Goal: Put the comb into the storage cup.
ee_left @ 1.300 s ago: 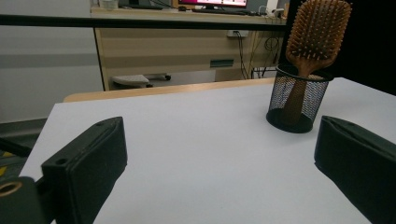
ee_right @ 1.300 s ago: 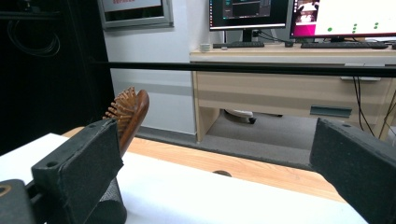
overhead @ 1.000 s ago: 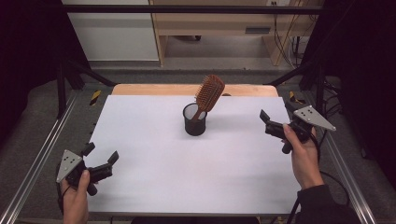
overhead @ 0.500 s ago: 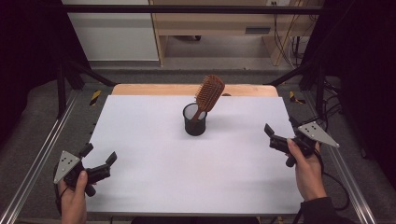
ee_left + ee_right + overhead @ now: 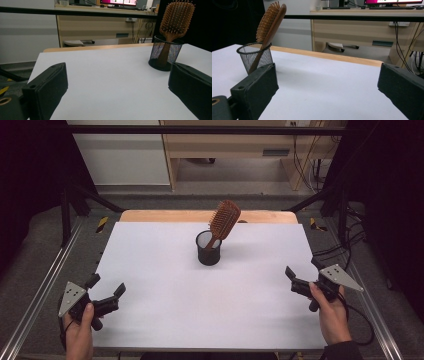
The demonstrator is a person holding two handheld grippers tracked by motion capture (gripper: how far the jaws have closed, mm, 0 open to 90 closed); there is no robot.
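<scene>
White table (image 5: pixel 165 310): hairbrush (image 5: pixel 223 221) leaning in mesh cup (image 5: pixel 208 248); both grippers open.

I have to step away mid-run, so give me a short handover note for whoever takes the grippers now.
Left gripper: open, holding nothing, at the near left edge of the table.
Right gripper: open, holding nothing, at the near right edge.
Hairbrush: handle down in the black mesh cup, leaning, bristle head above the rim. The cup stands upright toward the far middle of the table.
Done: brush sits in the cup.
Left: nothing in hand; confirm whether another step follows.
</scene>
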